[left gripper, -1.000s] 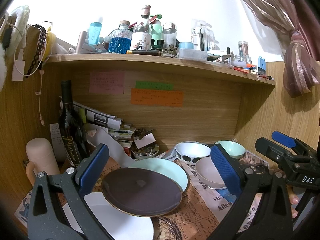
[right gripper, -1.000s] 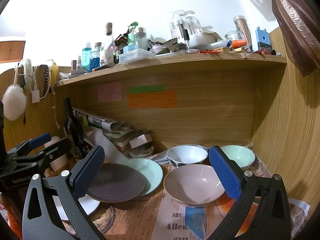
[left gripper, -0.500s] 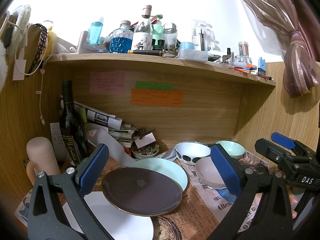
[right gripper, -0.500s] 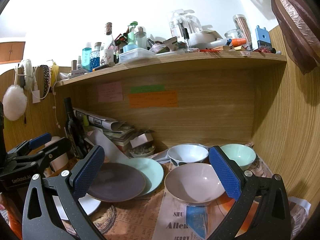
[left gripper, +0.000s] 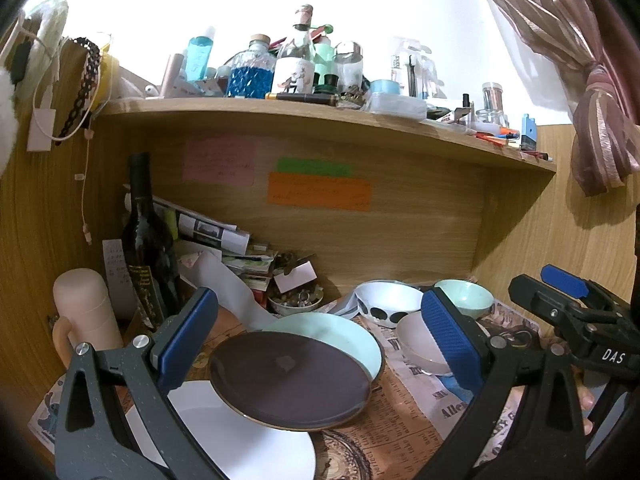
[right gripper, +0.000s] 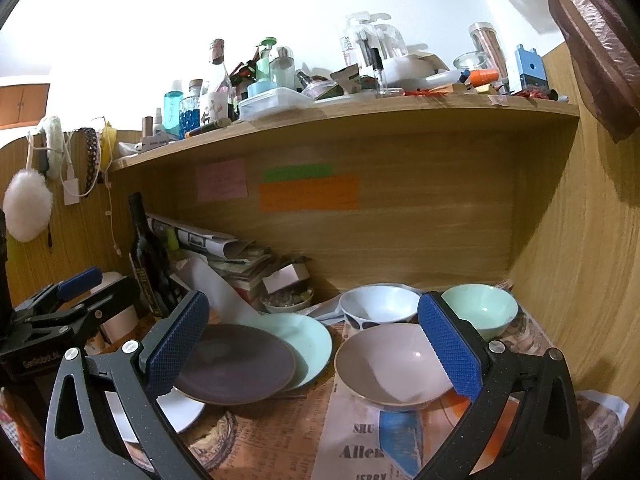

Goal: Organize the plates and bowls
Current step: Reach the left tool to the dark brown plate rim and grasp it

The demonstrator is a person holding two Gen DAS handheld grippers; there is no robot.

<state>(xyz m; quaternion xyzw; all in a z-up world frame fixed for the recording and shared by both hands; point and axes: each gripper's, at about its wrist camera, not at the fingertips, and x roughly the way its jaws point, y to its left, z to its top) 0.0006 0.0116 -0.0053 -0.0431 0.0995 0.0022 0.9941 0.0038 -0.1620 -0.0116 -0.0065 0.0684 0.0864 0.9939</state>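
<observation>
A dark brown plate [left gripper: 290, 384] lies on top, overlapping a mint plate [left gripper: 344, 338] behind it and a white plate [left gripper: 248, 440] in front. My left gripper [left gripper: 320, 340] hangs open above these plates, holding nothing. To the right stand a pinkish bowl [right gripper: 394, 366], a white bowl with black spots [right gripper: 378, 304] and a mint bowl [right gripper: 480, 306]. Open and empty, my right gripper [right gripper: 312, 346] hovers in front of the pinkish bowl, whose right rim sits behind the right finger. The brown plate [right gripper: 234, 364] lies by its left finger.
Newspaper [right gripper: 360, 440] covers the desk. At the back left stand a dark wine bottle [left gripper: 148, 240], a pink mug [left gripper: 86, 316], stacked papers [left gripper: 236, 256] and a small dish of trinkets [left gripper: 296, 302]. A crowded shelf [left gripper: 320, 118] overhangs; wooden walls close both sides.
Both grippers have drifted only slightly; the right view has crept a little toward the bowls. The dishes have not moved.
</observation>
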